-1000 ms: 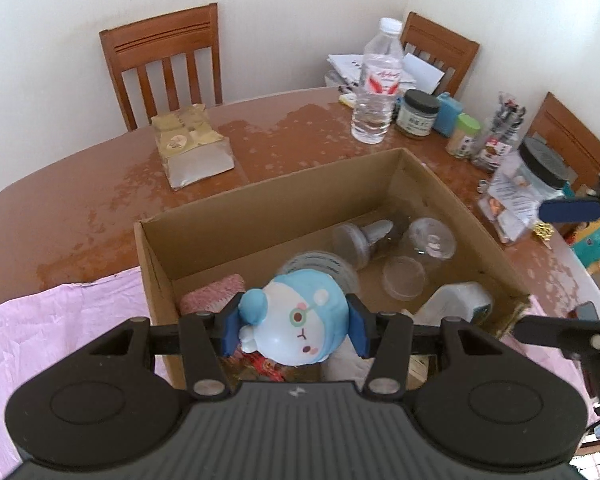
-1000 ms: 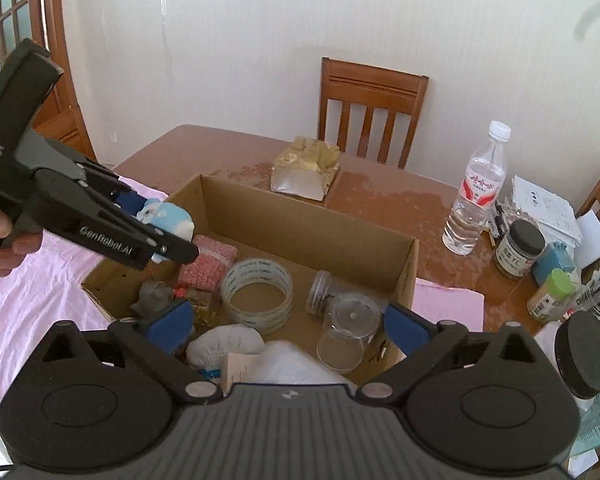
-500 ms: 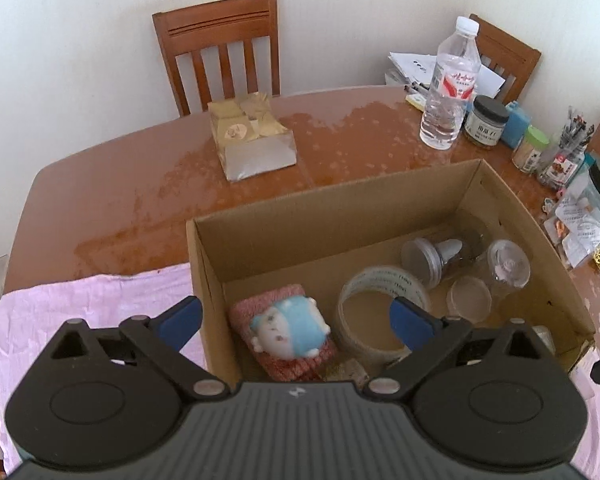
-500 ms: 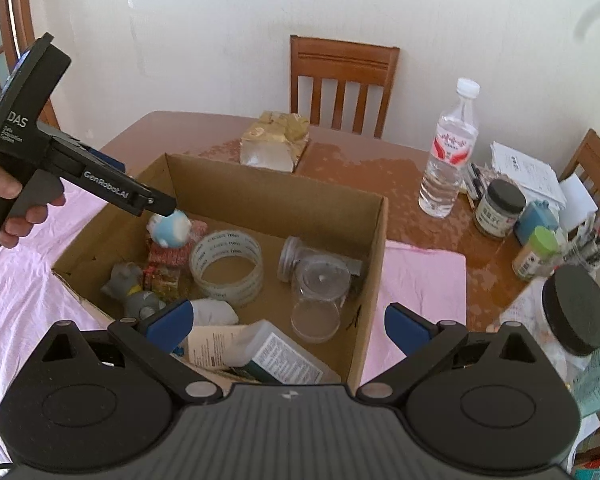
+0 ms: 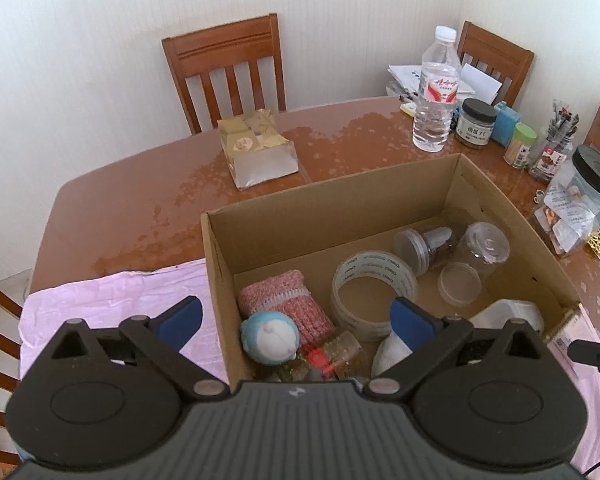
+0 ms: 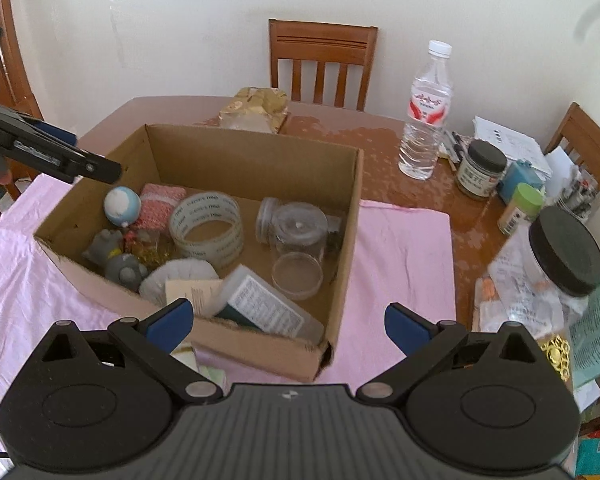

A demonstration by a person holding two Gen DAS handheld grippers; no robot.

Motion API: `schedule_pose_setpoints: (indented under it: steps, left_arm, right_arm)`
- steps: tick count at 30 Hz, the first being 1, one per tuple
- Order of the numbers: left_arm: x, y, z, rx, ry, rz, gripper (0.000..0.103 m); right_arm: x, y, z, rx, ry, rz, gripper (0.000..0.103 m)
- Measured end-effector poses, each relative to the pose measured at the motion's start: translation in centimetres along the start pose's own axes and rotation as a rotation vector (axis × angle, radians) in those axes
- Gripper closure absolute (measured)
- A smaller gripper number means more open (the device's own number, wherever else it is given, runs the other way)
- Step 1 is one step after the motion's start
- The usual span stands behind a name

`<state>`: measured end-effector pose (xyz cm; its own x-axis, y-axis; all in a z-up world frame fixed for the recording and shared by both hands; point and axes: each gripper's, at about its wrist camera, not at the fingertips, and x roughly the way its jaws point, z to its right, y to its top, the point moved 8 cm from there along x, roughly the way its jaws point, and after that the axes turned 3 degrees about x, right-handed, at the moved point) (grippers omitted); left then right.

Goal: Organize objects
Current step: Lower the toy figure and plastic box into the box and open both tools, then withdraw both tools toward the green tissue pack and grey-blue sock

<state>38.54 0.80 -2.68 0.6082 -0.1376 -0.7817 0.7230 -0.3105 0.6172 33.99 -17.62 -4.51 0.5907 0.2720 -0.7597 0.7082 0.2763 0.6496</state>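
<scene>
An open cardboard box (image 5: pixel 332 204) (image 6: pixel 352 208) stands on a pink cloth (image 6: pixel 404 248) on the wooden table. In it lie a blue and white round toy (image 5: pixel 270 338) (image 6: pixel 122 205), a red knitted roll (image 5: pixel 288 304), a clear tape roll (image 5: pixel 374 284) (image 6: pixel 206 226), clear jars (image 6: pixel 298 226), grey figures (image 6: pixel 114 260) and packets. My left gripper (image 5: pixel 296 318) is open and empty above the box's near left corner; it also shows in the right wrist view (image 6: pixel 88 166). My right gripper (image 6: pixel 286 322) is open and empty above the box's near edge.
A gold and silver bag (image 5: pixel 256 152) lies behind the box. A water bottle (image 5: pixel 436 88), dark-lidded jars (image 5: pixel 476 122), a green-capped jar (image 5: pixel 520 144), a pen holder, papers and a large black-lidded jar (image 6: pixel 556 264) crowd the right side. Wooden chairs (image 5: pixel 228 72) ring the table.
My left gripper opened and let the blue toy drop into the box's left corner, where it rolled over. The left gripper pulled back to the left. The right gripper drew back slightly.
</scene>
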Motion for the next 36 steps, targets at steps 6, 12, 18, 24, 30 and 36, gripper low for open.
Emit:
schedule_pose_setpoints:
  steps: [6,12,18,24,30,36]
  left_arm:
    - [-2.4,-1.5,1.6,0.019,0.004,0.02,0.003]
    - [-4.7,-3.5,4.0,0.017,-0.024,0.048,0.002]
    - [-6.0,-5.8,6.9,0.021,-0.071,0.057,0.002]
    - [-5.3,-8.5,9.8,0.057,-0.114,0.018,0.002]
    - [-4.0,-10.6,12.1,0.084,-0.163,-0.004,0.002]
    - [-1.8,-11.6,14.2,0.153,-0.193,-0.007,0.002]
  right_arm:
    - [-0.4,-2.7,0.3,0.041,-0.003,-0.003,0.0]
    - [-1.2,-5.4,0.2,0.033,-0.028,0.006,0.0]
    - [-1.6,-7.9,0.3,0.045,-0.012,-0.016,0.0]
    - [-1.2,-10.5,0.4,0.043,-0.006,-0.056,0.0]
    - [-0.1,-12.8,0.3,0.027,-0.002,-0.102,0.0]
    - [1.0,-14.8,-0.2,0.027,0.032,-0.143,0.0]
